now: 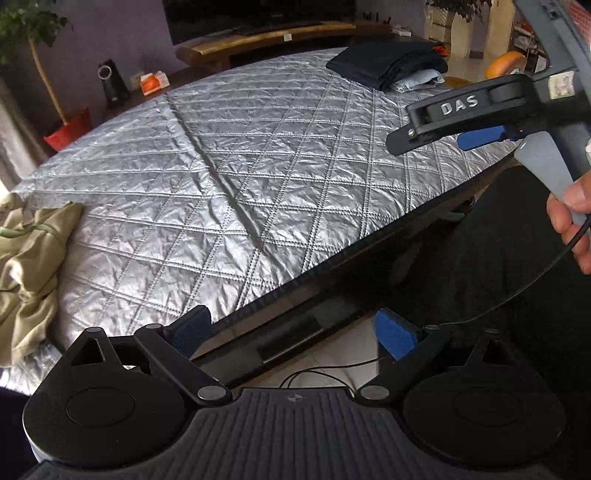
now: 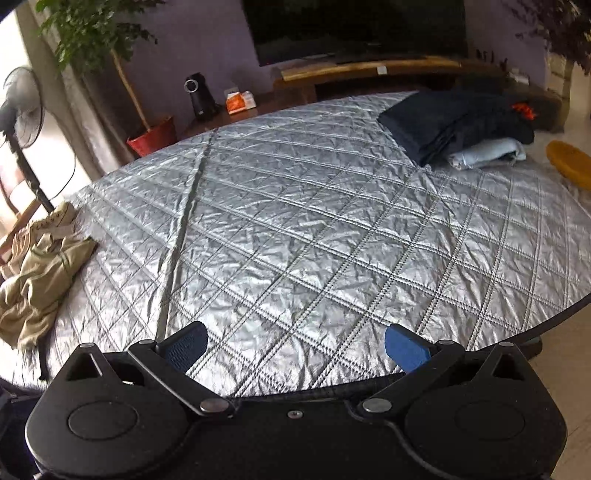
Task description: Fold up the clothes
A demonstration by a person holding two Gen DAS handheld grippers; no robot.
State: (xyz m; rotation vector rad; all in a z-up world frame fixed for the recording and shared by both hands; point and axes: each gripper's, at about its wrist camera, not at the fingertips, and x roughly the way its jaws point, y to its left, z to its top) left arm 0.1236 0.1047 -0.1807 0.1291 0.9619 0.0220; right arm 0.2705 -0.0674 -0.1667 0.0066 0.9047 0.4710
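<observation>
A crumpled olive-green garment lies at the left edge of the silver quilted table. A folded dark navy garment rests on a folded light-blue one at the far right. My left gripper hangs open over the table's near edge, holding nothing. My right gripper is open above the near part of the table, empty too. In the left wrist view the right gripper shows at the upper right, held by a hand.
Beyond the table stand a wooden TV bench with a dark screen, a black device, an orange box and a potted plant in a red pot. A fan stands at the left. A thin cable trails below.
</observation>
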